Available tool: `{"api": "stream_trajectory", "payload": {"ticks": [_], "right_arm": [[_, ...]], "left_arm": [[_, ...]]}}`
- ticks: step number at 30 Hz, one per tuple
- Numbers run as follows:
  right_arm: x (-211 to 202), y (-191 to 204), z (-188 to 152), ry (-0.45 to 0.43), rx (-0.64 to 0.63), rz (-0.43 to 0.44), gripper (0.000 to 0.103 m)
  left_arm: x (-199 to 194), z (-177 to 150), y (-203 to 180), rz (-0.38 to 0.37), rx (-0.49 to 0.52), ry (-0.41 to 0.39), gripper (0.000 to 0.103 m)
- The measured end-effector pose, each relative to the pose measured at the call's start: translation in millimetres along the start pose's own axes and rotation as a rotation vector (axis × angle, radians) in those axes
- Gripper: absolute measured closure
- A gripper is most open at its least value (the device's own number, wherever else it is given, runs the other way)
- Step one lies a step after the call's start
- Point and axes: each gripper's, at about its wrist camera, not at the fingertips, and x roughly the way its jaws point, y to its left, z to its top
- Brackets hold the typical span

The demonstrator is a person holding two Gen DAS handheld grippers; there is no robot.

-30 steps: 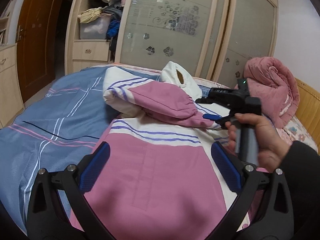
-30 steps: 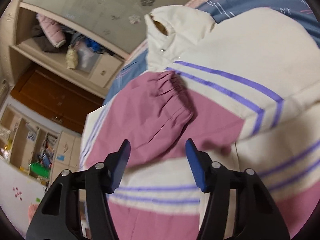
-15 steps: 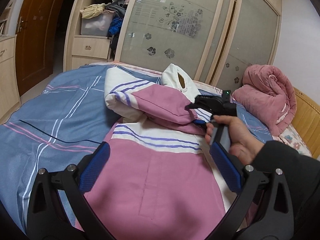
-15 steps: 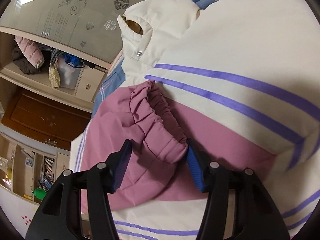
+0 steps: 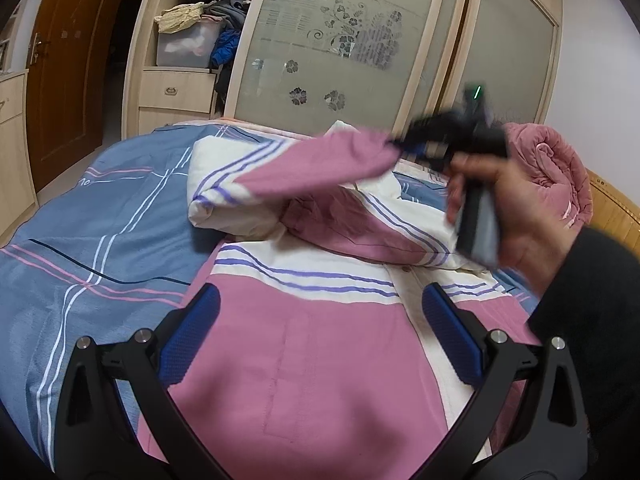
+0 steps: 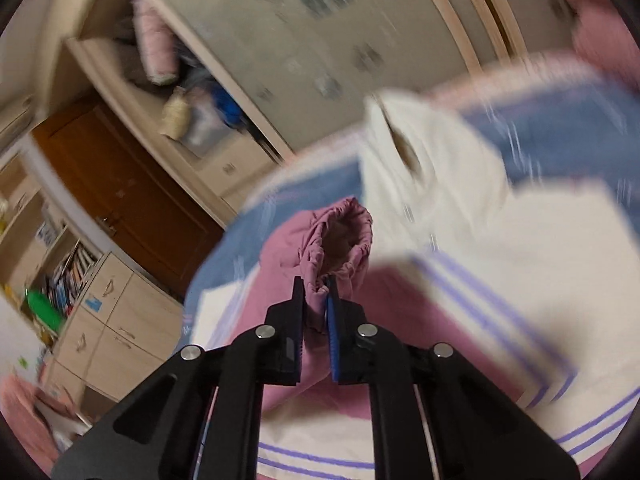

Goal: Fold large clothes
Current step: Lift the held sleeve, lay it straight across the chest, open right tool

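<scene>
A pink and cream jacket (image 5: pixel 304 360) with purple stripes lies spread on the bed. Its pink sleeve (image 5: pixel 320 164) is stretched up off the body toward the right. My right gripper (image 6: pixel 316 292) is shut on the sleeve's gathered cuff (image 6: pixel 340 236); in the left wrist view that right gripper (image 5: pixel 404 145) hangs blurred above the jacket, held by a hand (image 5: pixel 516 208). My left gripper (image 5: pixel 316 336) hovers open over the jacket's pink front, nothing between its fingers. The cream collar (image 6: pixel 408 152) lies behind the cuff.
The jacket rests on a blue striped bedsheet (image 5: pixel 92 232). A rolled pink quilt (image 5: pixel 556 168) sits at the bed's far right by a wooden headboard (image 5: pixel 616 208). A wardrobe with frosted sliding doors (image 5: pixel 332 52) and open shelves stands behind the bed. A brown door (image 5: pixel 68 76) is at left.
My right gripper closed on the sleeve cuff and rose, pulling the sleeve up off the jacket. The left gripper stayed where it was, open.
</scene>
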Motion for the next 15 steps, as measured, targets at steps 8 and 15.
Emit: {"api": "stream_trajectory", "payload": {"ticks": [8, 15], "right_arm": [[-93, 16, 59, -0.232, -0.143, -0.035, 0.095], [-113, -85, 53, -0.219, -0.054, -0.267, 0.095]], "left_arm": [[5, -3, -11, -0.009, 0.028, 0.013, 0.002], [9, -5, -13, -0.026, 0.032, 0.036, 0.002]]}}
